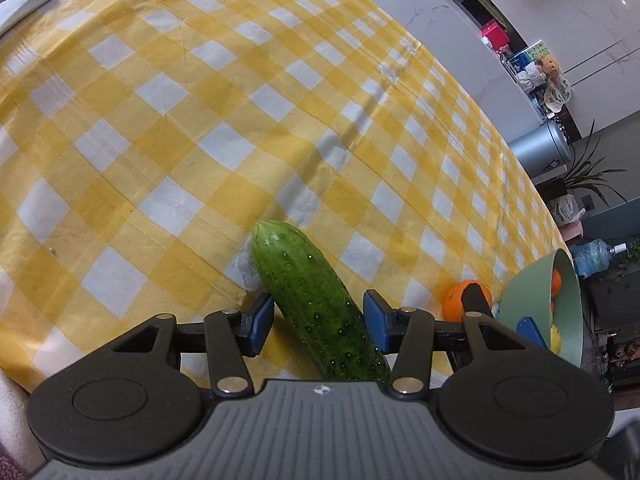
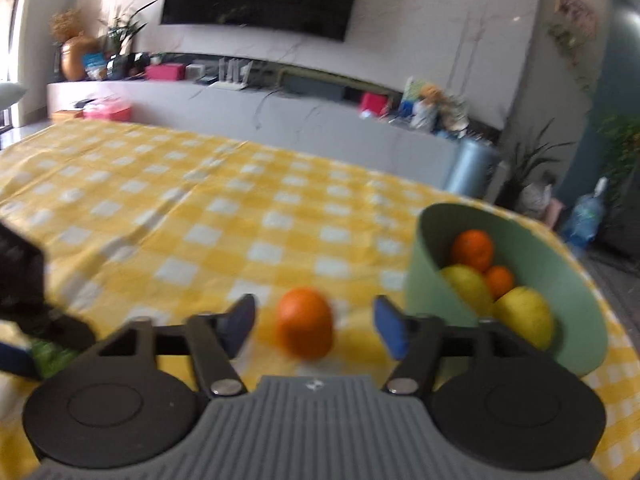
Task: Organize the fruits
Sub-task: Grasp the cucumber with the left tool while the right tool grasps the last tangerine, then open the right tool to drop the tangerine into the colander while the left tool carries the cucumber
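Left wrist view: the left gripper (image 1: 318, 322) points steeply down at a table covered with a yellow-and-white checked cloth (image 1: 200, 128). A green cucumber (image 1: 316, 304) lies between its two blue pads, its rounded tip reaching out past them across the cloth. The jaws stand at a middling width. The pad on the picture's left sits just beside the cucumber's flank, and the pad on the picture's right is close to the other flank; whether either pad presses on the skin cannot be told. Near the table's right edge an orange (image 1: 456, 304) rests on the cloth, partly hidden by a dark finger of the other gripper. Beside it, at that same edge, a pale green bowl (image 1: 532, 304) holds more fruit.

Right wrist view (blurred): the right gripper (image 2: 316, 326) has its jaws spread wide, with clear gaps on both sides of the orange (image 2: 306, 322) that sits on the cloth (image 2: 200, 216) between the blue pads; neither pad touches it. Just to the picture's right of the gripper, near the table's right edge, the bowl (image 2: 568, 280) stands tilted towards the camera and contains two oranges (image 2: 474, 250) and two yellow fruits (image 2: 526, 316). At the picture's left edge part of the left gripper's dark frame shows, with a patch of the cucumber (image 2: 50, 354) beneath it.
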Tool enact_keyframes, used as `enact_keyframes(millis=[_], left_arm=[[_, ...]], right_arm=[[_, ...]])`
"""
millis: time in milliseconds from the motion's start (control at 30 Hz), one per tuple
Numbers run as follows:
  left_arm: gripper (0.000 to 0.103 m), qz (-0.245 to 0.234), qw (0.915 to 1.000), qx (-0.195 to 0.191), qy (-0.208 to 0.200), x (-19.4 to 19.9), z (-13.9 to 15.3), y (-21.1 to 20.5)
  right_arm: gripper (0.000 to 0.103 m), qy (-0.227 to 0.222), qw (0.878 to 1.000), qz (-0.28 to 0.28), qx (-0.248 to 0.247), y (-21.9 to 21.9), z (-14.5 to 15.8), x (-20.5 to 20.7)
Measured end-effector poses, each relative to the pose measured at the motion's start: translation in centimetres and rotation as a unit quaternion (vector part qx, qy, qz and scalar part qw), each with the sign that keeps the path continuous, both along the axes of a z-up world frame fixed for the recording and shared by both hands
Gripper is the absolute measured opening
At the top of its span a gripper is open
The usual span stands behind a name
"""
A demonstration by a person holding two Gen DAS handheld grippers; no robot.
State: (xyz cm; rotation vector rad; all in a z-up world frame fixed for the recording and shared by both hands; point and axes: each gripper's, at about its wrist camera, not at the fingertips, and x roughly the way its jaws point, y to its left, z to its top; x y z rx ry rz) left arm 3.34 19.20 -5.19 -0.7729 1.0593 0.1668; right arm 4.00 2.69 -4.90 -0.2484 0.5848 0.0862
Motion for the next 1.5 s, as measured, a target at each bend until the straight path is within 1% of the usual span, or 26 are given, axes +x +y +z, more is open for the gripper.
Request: enact_keyframes(millis=[33, 67, 133, 167, 200, 233, 267, 300, 333, 433, 600, 767, 967, 1100, 1167, 1233, 1300, 1367, 1433, 1500], left_arm=[[0.056, -0.001, 1.0, 0.002, -0.001, 0.0, 0.0, -0.1], [0.056, 0.0, 1.0, 0.002, -0.002, 0.0, 0.0, -0.1], [0.056, 0.006, 1.0, -0.002, -0.001, 0.0, -0.2, 0.0], [0.056, 0.009, 0.9999, -0.004, 0.0, 0.0, -0.3, 0.1], [0.056, 0.011, 0.9999, -0.006, 0.001, 0.0, -0.4, 0.1], [0.056, 0.008, 1.0, -0.004, -0.001, 0.0, -0.3, 0.1], [0.056, 0.003, 1.0, -0.001, -0.004, 0.0, -0.2, -0.1], [0.055, -0.004, 1.0, 0.003, -0.009, 0.0, 0.0, -0.2], [0.054, -0.008, 0.9999, 0.005, -0.013, 0.0, 0.2, -0.4], [0.053, -0.018, 0.9995, 0.011, -0.022, 0.0, 0.8, -0.7], [0.052, -0.021, 0.9992, 0.013, -0.031, -0.3, 1.4, -1.0], [0.045, -0.035, 0.9972, 0.011, -0.065, -0.7, 2.8, -1.5], [0.042, -0.059, 0.9924, 0.041, -0.099, -0.8, 4.7, -3.5], [0.04, -0.076, 0.987, 0.069, -0.124, -0.6, 6.7, -5.1], [0.04, -0.087, 0.983, 0.084, -0.138, -0.4, 7.9, -6.0], [0.04, -0.1, 0.9791, 0.096, -0.149, -0.1, 8.9, -7.0], [0.039, -0.112, 0.9774, 0.1, -0.15, 0.6, 9.1, -8.0], [0.039, -0.119, 0.9784, 0.096, -0.138, 1.2, 8.4, -8.8], [0.039, -0.123, 0.9794, 0.09, -0.133, 1.5, 7.7, -9.3], [0.039, -0.126, 0.9791, 0.085, -0.135, 1.6, 7.6, -9.6]], right_arm=[[0.07, 0.011, 1.0, -0.003, 0.0, -0.1, -0.3, 0.7], [0.07, 0.03, 0.999, -0.005, 0.013, -0.3, -0.8, 1.4], [0.067, 0.08, 0.996, -0.008, 0.049, -0.7, -2.0, 2.9], [0.062, 0.093, 0.994, -0.004, 0.064, -0.9, -2.4, 3.3], [0.055, 0.095, 0.993, 0.002, 0.067, -0.8, -2.4, 3.4], [0.051, 0.087, 0.995, 0.008, 0.052, -0.4, -2.3, 3.2], [0.044, 0.076, 0.997, 0.015, 0.03, 0.1, -2.2, 2.8], [0.044, 0.071, 0.997, 0.018, 0.012, 0.5, -2.2, 2.4], [0.044, 0.072, 0.997, 0.02, 0.012, 0.5, -2.3, 2.3], [0.043, 0.083, 0.996, 0.01, 0.042, -0.2, -2.0, 2.4], [0.043, 0.083, 0.995, 0.027, 0.048, 0.0, -1.6, 1.7], [0.043, 0.059, 0.995, 0.043, 0.063, -0.1, 0.0, 0.6], [0.043, 0.015, 0.995, 0.052, 0.089, -1.4, 3.0, -1.1], [0.043, -0.005, 0.99, 0.054, 0.129, -4.5, 6.2, -2.2], [0.043, -0.006, 0.987, 0.047, 0.156, -7.3, 7.9, -2.5], [0.043, -0.004, 0.985, 0.031, 0.17, -10.3, 8.9, -2.4], [0.043, 0.011, 0.984, 0.008, 0.178, -13.2, 8.8, -1.6], [0.043, 0.036, 0.981, -0.017, 0.192, -15.6, 8.0, -0.7], [0.043, 0.063, 0.975, -0.042, 0.207, -17.6, 6.8, 0.1], [0.043, 0.077, 0.973, -0.062, 0.209, -18.8, 6.0, 0.5]])
